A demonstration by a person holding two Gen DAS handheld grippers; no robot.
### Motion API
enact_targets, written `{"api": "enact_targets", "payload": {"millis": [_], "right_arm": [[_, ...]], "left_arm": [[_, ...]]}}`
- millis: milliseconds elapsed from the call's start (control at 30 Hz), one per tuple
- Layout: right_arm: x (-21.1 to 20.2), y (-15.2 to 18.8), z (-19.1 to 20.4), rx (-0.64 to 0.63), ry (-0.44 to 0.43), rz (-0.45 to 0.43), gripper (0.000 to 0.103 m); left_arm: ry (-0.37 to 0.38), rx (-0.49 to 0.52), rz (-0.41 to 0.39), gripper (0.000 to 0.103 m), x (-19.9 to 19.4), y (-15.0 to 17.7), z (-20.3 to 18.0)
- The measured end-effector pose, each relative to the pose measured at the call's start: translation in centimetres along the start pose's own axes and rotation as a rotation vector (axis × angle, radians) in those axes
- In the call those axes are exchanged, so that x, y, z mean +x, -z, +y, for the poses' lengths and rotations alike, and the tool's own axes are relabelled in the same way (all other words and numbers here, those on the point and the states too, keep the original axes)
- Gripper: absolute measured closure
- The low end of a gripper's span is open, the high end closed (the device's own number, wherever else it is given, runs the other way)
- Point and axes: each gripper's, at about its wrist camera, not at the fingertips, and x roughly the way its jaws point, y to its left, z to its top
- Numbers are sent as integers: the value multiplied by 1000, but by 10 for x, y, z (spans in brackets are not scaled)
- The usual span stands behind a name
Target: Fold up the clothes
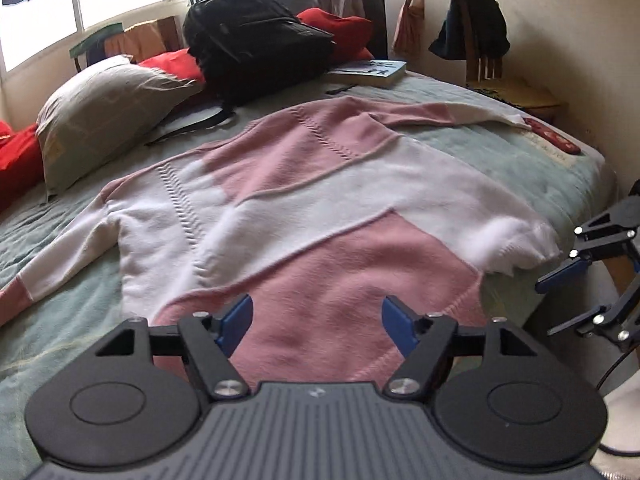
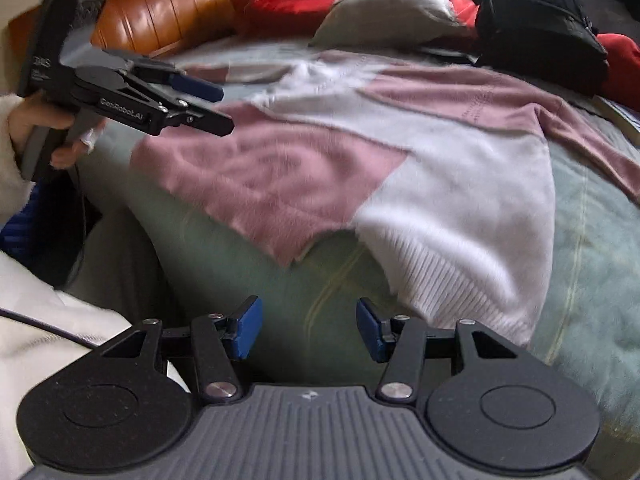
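A pink and white knit sweater (image 1: 304,208) lies spread flat on the pale green bed cover (image 1: 60,320), sleeves out to both sides. It also shows in the right wrist view (image 2: 400,152). My left gripper (image 1: 317,320) is open and empty, hovering over the pink hem panel. It also shows in the right wrist view (image 2: 212,108), held in a hand above the hem's left corner. My right gripper (image 2: 309,328) is open and empty, just short of the white ribbed hem corner (image 2: 472,280), above the bed's edge. It shows at the right edge of the left wrist view (image 1: 560,300).
A black backpack (image 1: 256,40), grey pillow (image 1: 104,108), red cushions (image 1: 336,28) and a book (image 1: 368,70) lie at the far side of the bed. A wooden chair (image 1: 500,80) with dark clothing stands by the wall. A brown headboard (image 2: 168,4) is at the left.
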Motion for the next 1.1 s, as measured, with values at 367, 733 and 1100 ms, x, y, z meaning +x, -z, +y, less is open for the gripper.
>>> {"api": "enact_targets", "payload": {"millis": [367, 733, 1100], "right_arm": [[-14, -5, 17, -292, 318, -62, 45], [23, 23, 21, -542, 687, -13, 42], [9, 8, 32, -527, 741, -221, 42]], "left_arm": [[-75, 21, -21, 20, -5, -8, -34], [-36, 31, -22, 20, -6, -10, -46], [-45, 28, -20, 20, -10, -10, -47]]}}
